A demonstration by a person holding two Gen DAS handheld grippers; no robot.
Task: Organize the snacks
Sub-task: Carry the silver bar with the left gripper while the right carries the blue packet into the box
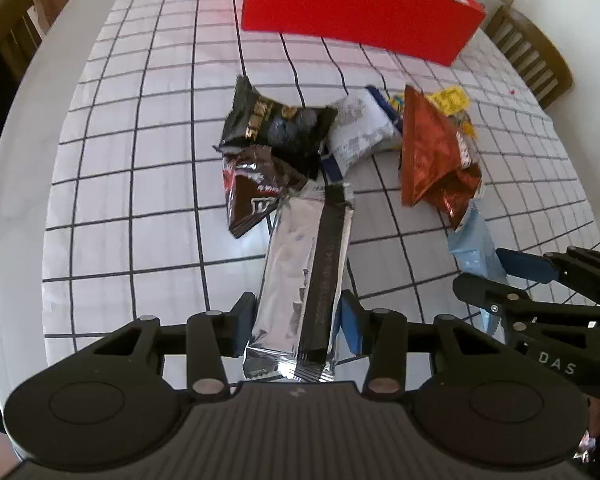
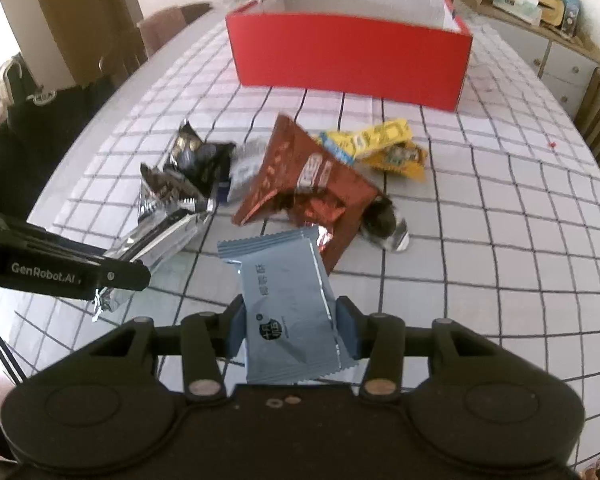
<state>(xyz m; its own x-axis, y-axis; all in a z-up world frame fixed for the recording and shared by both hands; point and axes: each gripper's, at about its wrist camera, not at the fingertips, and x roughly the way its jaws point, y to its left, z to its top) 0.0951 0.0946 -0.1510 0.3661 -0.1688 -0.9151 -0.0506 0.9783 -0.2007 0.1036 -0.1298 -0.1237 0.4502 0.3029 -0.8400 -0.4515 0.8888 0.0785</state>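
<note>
Silver bar (image 1: pixel 300 280) betw left gripper (image 1: pixel 296 320) pads, clamped.

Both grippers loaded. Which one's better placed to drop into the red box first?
Likely right. The right gripper, shut on the blue packet, faces the red box squarely; the left gripper's view shows the box angled.

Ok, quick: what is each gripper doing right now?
Left gripper: shut on the silver snack bar.
Right gripper: shut on the light blue packet.

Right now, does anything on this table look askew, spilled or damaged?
Nothing damaged. The snacks lie in a loose heap; the orange-brown packet props up tilted on others. The red box sits upright.
</note>
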